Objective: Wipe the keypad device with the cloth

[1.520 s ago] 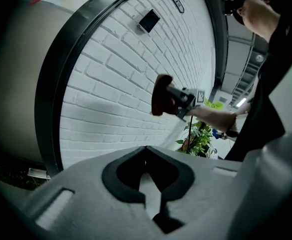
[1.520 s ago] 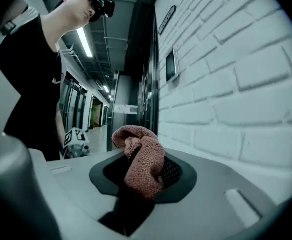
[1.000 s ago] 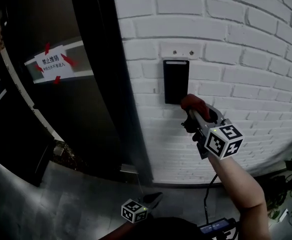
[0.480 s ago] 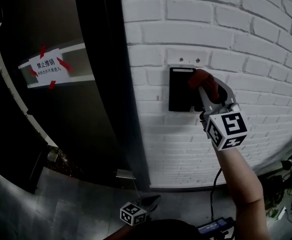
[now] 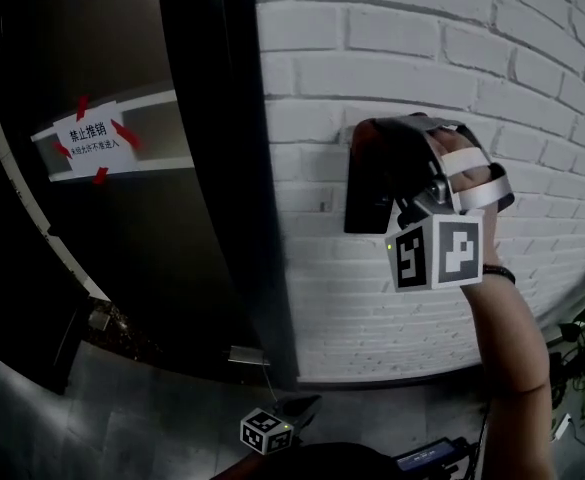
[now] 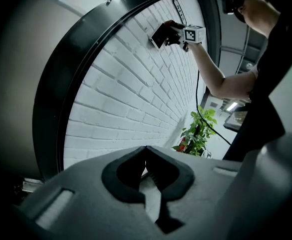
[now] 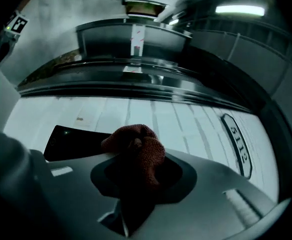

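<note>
Cloth, dark red and bunched, sits clamped in the right gripper, held over the upper right part of the black keypad device on the white brick wall. Left gripper hangs low, jaws together on nothing.

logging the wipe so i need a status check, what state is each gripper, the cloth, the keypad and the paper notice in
Right gripper: shut on cloth.
Cloth: bunched in the jaws, at the keypad's edge.
Keypad: mounted on the wall, small green light on.
Left gripper: shut, empty, held low.
Notice: stuck on with red tape.
</note>
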`<state>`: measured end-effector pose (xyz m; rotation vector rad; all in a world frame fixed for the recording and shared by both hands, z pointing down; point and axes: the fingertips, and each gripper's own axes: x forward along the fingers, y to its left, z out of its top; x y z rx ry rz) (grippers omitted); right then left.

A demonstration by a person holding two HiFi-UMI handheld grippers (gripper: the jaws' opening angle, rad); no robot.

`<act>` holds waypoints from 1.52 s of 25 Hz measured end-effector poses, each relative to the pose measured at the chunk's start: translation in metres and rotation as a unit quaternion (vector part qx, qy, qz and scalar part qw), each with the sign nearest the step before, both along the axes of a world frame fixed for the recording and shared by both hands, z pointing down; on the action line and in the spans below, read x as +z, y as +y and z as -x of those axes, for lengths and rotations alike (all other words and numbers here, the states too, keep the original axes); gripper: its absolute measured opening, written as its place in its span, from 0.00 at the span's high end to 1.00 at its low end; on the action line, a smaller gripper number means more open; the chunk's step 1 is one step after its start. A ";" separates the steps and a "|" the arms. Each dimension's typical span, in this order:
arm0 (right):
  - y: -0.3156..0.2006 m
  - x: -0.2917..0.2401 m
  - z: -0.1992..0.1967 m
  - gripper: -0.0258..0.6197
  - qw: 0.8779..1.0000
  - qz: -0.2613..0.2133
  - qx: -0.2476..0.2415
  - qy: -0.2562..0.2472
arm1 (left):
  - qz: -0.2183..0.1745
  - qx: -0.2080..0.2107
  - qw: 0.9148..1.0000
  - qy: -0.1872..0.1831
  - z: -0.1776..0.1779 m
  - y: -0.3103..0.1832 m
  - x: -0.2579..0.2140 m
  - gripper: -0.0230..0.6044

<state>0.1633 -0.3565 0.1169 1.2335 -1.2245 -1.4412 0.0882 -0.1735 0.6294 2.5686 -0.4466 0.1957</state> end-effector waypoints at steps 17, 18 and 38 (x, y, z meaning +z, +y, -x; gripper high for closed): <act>-0.019 0.164 0.059 0.81 0.965 0.152 -0.015 0.213 | 0.015 -0.010 1.000 0.010 0.013 -0.008 0.008 0.96; -0.016 0.172 0.059 0.81 0.964 0.166 -0.027 0.204 | 0.016 -0.009 1.000 0.010 0.013 -0.007 0.007 0.96; 0.009 0.116 0.032 0.80 0.976 0.029 -0.214 0.013 | 0.006 -0.007 1.000 0.006 0.013 -0.002 0.004 0.96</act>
